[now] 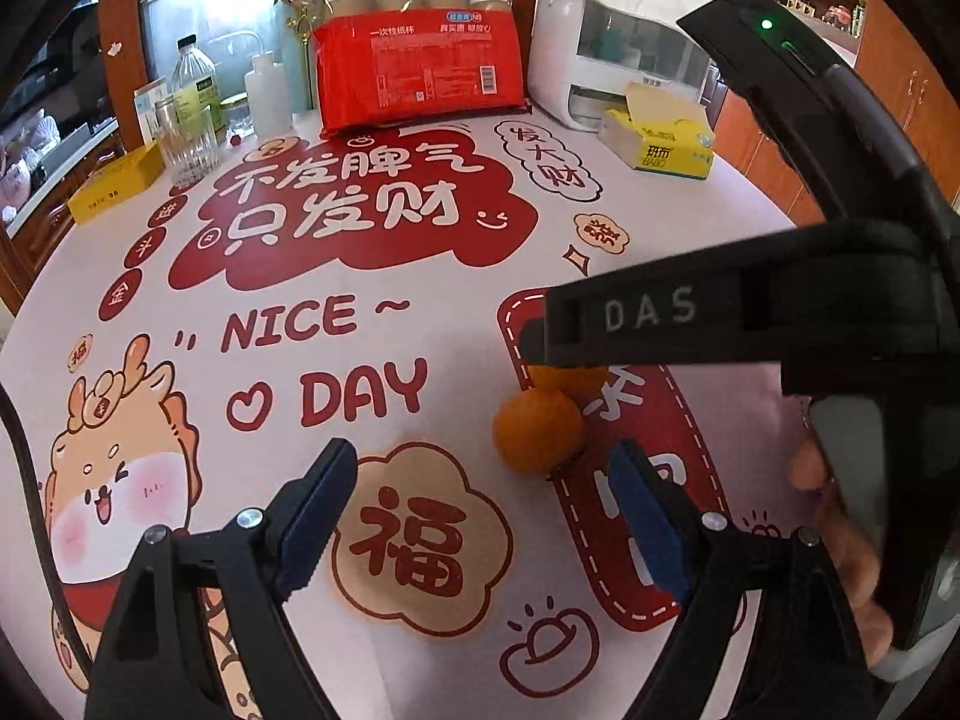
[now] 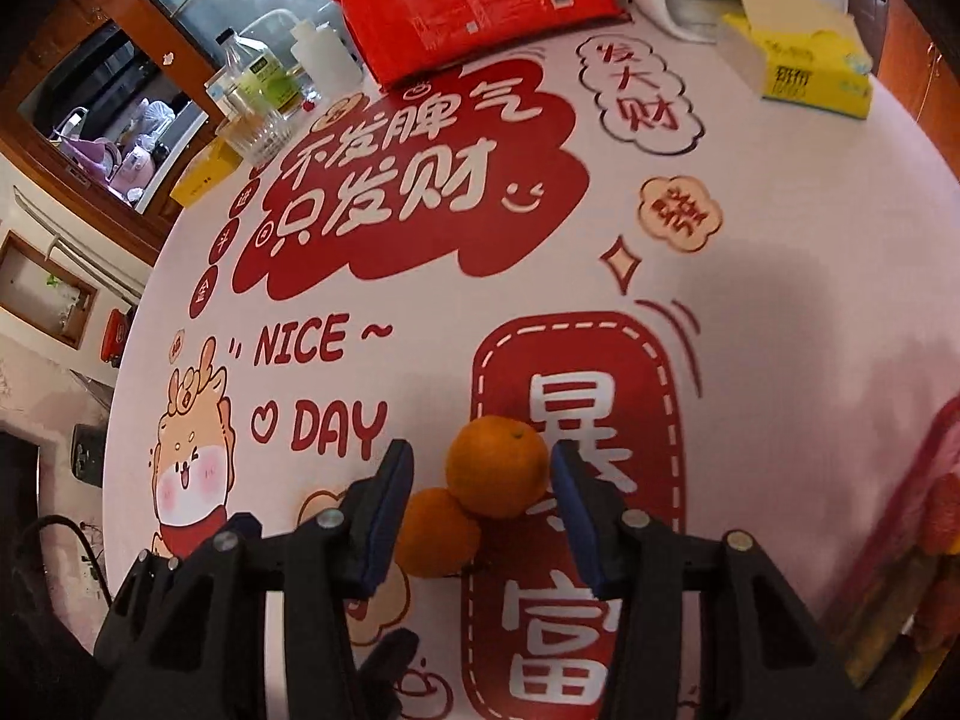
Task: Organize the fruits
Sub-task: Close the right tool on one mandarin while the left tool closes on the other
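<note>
Because the two oranges sit touching each other on the printed tablecloth (image 2: 750,312), the coming move turns on which one lies in the right gripper's (image 2: 483,504) line: in the right wrist view the farther orange (image 2: 497,465) sits between the blue pads, its right flank at or just against the right pad while a clear gap remains to the left pad, and the nearer orange (image 2: 438,531) lies lower and to the left, tucked partly behind the left finger. The right gripper's jaws stand fairly narrow but not pressed on the fruit from both sides, so I judge nothing is held yet; closing from here would probably catch the farther orange, with some risk of nudging its neighbour. Being round, the fruit has no long axis to line up with. The right hand is plainly the nearer one. In the left wrist view the left gripper (image 1: 489,510) hangs wide and empty, the nearer orange (image 1: 537,431) lying just beyond its right pad and to the right of its line, and the black body of the right gripper crossing above hides most of the other fruit. At the far edge of the table stand a red pack of paper cups (image 1: 414,69), a yellow tissue box (image 1: 660,141), a white appliance (image 1: 606,30), a clear bottle (image 1: 192,78) and a glass (image 1: 183,141); wooden cabinets (image 1: 900,90) lie beyond. No bowl or tray for the fruit is clearly shown.
</note>
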Action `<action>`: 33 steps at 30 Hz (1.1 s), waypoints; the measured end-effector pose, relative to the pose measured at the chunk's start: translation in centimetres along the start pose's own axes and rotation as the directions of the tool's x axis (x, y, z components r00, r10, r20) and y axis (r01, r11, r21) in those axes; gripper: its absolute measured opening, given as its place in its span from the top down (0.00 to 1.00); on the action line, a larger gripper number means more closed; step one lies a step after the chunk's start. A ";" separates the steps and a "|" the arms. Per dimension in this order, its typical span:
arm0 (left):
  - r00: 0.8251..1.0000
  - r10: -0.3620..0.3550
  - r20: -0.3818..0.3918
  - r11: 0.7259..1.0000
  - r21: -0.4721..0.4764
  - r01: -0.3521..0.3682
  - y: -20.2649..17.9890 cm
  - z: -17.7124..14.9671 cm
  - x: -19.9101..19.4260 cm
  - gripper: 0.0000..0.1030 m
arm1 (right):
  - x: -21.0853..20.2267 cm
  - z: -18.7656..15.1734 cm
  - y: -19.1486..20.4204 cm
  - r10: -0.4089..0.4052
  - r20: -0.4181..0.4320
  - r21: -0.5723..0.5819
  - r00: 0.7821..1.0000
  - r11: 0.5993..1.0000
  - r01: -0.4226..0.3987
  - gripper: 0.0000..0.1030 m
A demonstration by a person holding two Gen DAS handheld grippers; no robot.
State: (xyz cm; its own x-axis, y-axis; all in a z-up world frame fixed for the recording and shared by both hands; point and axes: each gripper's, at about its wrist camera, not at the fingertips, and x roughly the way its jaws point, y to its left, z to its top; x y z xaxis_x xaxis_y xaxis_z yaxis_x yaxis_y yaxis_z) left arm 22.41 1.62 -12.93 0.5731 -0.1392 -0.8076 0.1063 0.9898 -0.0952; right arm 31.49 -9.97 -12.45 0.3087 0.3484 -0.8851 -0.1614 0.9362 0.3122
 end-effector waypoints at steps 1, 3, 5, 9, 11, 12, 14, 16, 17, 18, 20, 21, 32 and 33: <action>1.000 -0.001 -0.002 1.000 -0.002 0.001 0.0 0.0 0.1 0.18 | 0.1 0.0 0.0 -0.012 0.004 -0.001 1.000 1.000 0.012 0.57; 1.000 -0.005 -0.007 1.000 -0.006 0.005 -0.1 0.2 0.4 0.18 | 0.5 0.1 -0.1 -0.024 -0.002 0.000 1.000 1.000 0.024 0.59; 1.000 -0.008 -0.011 1.000 -0.012 0.008 -0.1 0.3 0.6 0.18 | 0.8 0.1 -0.5 -0.023 -0.013 0.009 1.000 1.000 0.023 0.61; 1.000 -0.010 -0.016 1.000 -0.021 0.009 -0.2 0.6 1.0 0.18 | 0.7 0.1 -1.1 0.007 -0.009 0.026 1.000 1.000 -0.006 0.62; 1.000 -0.010 -0.019 1.000 -0.026 0.010 -0.3 0.7 1.3 0.18 | 0.6 -0.1 -1.1 0.004 -0.003 0.028 1.000 1.000 -0.004 0.62; 1.000 -0.012 -0.020 1.000 -0.028 0.011 -0.3 0.8 1.4 0.21 | 0.5 -0.2 -1.1 0.002 0.000 0.030 1.000 1.000 -0.002 0.62; 0.999 -0.019 -0.027 0.999 -0.030 0.019 -0.3 0.8 1.6 0.23 | 0.4 -0.3 -1.2 -0.005 0.006 0.032 1.000 0.999 0.004 0.62; 0.999 -0.022 -0.031 0.999 -0.030 0.021 -0.4 0.8 1.8 0.23 | 0.2 -0.3 -1.4 -0.014 0.018 0.035 1.000 0.999 0.013 0.62; 0.999 -0.023 -0.032 0.999 -0.029 0.022 -0.5 0.8 1.8 0.23 | 0.1 -0.3 -1.5 -0.019 0.023 0.037 1.000 0.999 0.018 0.62; 0.999 -0.024 -0.033 0.999 -0.029 0.023 -0.5 0.8 1.8 0.23 | 0.0 -0.2 -1.6 -0.024 0.031 0.039 0.999 0.999 0.023 0.62; 0.999 -0.026 -0.033 0.999 -0.028 0.025 -0.6 0.9 1.9 0.23 | -0.3 -0.1 -2.0 -0.028 0.041 0.049 0.999 0.998 0.026 0.62; 0.999 -0.027 -0.033 0.999 -0.029 0.026 -0.6 0.9 1.9 0.23 | -0.4 0.0 -2.2 -0.027 0.045 0.054 0.999 0.998 0.025 0.62; 0.995 -0.076 -0.068 0.996 -0.045 0.073 -0.9 1.4 3.2 0.37 | -1.1 0.3 -3.4 -0.056 0.078 0.084 0.995 0.995 0.049 0.62; 0.994 -0.083 -0.071 0.996 -0.043 0.080 -1.1 1.4 3.3 0.39 | -1.1 0.3 -3.4 -0.062 0.081 0.081 0.995 0.995 0.056 0.62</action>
State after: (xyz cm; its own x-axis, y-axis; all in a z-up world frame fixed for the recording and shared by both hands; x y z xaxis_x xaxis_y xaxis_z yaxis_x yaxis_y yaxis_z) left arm 25.34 0.07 -14.69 0.5032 -0.2181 -0.8362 0.1168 0.9759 -0.1843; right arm 31.97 -13.54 -12.42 0.3932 0.2918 -0.8719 -0.0676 0.9549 0.2891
